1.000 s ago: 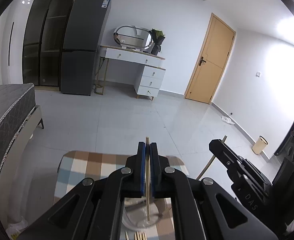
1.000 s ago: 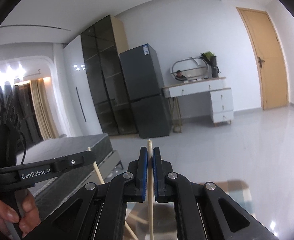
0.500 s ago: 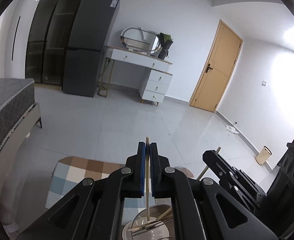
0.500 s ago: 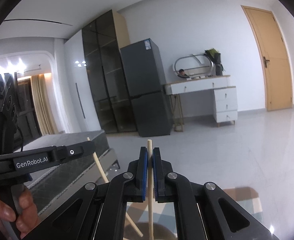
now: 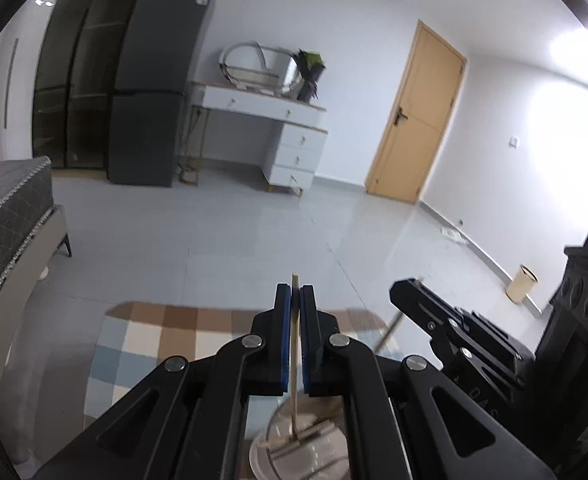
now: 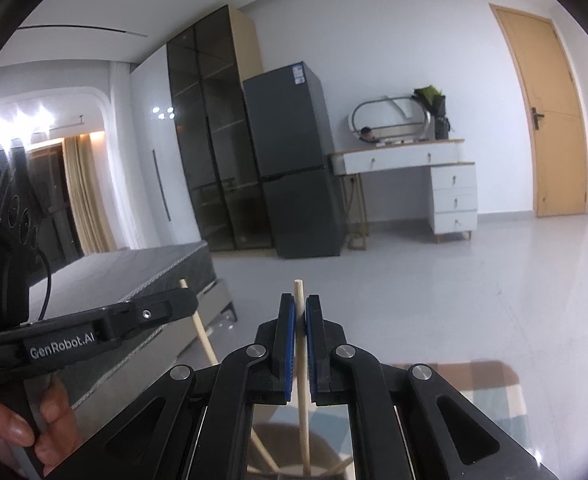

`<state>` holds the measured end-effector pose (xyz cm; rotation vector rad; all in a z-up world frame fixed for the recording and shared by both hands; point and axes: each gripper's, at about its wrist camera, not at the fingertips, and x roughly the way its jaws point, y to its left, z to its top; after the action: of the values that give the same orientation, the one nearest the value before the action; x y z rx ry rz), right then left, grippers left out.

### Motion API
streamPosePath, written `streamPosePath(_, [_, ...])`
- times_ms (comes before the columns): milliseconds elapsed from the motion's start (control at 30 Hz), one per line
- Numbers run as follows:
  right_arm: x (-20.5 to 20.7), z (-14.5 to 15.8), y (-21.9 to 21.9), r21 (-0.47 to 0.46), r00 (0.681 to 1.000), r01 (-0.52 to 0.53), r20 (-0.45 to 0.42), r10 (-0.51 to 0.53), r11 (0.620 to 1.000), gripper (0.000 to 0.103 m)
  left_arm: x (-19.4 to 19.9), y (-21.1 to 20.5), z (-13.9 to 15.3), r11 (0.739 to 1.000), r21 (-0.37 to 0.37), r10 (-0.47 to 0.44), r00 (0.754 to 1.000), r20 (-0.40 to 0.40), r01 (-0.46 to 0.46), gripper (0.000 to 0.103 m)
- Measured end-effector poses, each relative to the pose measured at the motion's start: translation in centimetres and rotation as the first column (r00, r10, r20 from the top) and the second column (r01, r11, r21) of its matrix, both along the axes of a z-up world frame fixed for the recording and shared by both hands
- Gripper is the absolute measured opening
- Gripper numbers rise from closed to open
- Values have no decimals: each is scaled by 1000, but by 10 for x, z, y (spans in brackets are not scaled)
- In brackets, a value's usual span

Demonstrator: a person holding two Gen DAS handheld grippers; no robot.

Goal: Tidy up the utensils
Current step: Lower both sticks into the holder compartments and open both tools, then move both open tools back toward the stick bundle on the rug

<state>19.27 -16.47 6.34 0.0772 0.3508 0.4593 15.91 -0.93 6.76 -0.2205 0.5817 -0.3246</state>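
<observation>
My left gripper (image 5: 294,294) is shut on a wooden chopstick (image 5: 294,360) that hangs down into a metal utensil cup (image 5: 302,452) holding other utensils. My right gripper (image 6: 300,304) holds a second wooden chopstick (image 6: 303,392) between its blue pads, with a small gap showing on either side; its lower end reaches into the cup (image 6: 294,472). The right gripper also shows at the right of the left wrist view (image 5: 410,296), the left gripper at the left of the right wrist view (image 6: 182,304), each with its chopstick.
A checked cloth (image 5: 154,340) covers the table under the cup. Beyond are a grey tiled floor, a bed (image 5: 6,216) at the left, a dark fridge (image 5: 154,88), a white dresser (image 5: 262,120), a wooden door (image 5: 418,116) and a small bin (image 5: 522,282).
Both grippers have shifted slightly with their chopsticks. The cup now sits right under the left gripper. The gap at the right gripper's pads has widened a little.
</observation>
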Motion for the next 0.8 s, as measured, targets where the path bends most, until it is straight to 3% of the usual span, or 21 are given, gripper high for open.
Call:
streamPosePath(133, [-9, -5, -3, -5, 999, -13, -39, 13, 1000, 9, -2, 1, -2, 1000, 3, -16, 998, -63, 17, 0])
streamPosePath(233, [-21, -8, -9, -8, 998, 0, -65, -1, 1000, 21, -6, 1, 0, 999, 7, -30, 992, -123, 31, 3])
streamPosePath(300, [-32, -8, -14, -2, 997, 11, -79, -11, 1000, 22, -14, -1, 5, 999, 26, -23, 991, -132, 27, 23])
streamPosePath(367, [-42, -7, -19, 3, 996, 26, -90, -26, 1000, 39, -27, 0, 15, 999, 37, -4, 993, -116, 8, 43])
streamPosePath(400, [-52, -5, -24, 13, 995, 33, -92, -32, 999, 42, -33, 2, 20, 999, 32, 10, 994, -105, -6, 51])
streamPosePath(500, [-71, 0, -30, 24, 994, 52, -94, -49, 998, 50, -49, 5, 36, 997, 45, 63, 994, -87, -59, 67])
streamPosePath(567, [-86, 6, -35, 38, 994, 63, -91, -59, 997, 59, -57, 6, 43, 995, 59, 80, 994, -79, -76, 72])
streamPosePath(667, [-104, 17, -38, 39, 995, 68, -79, -65, 997, 62, -76, 0, 62, 990, 106, 96, 994, -57, -90, 74])
streamPosePath(800, [-143, 32, -43, 51, 997, 66, -29, -64, 997, 65, -104, -2, 82, 990, 98, 107, 994, -28, -104, 82])
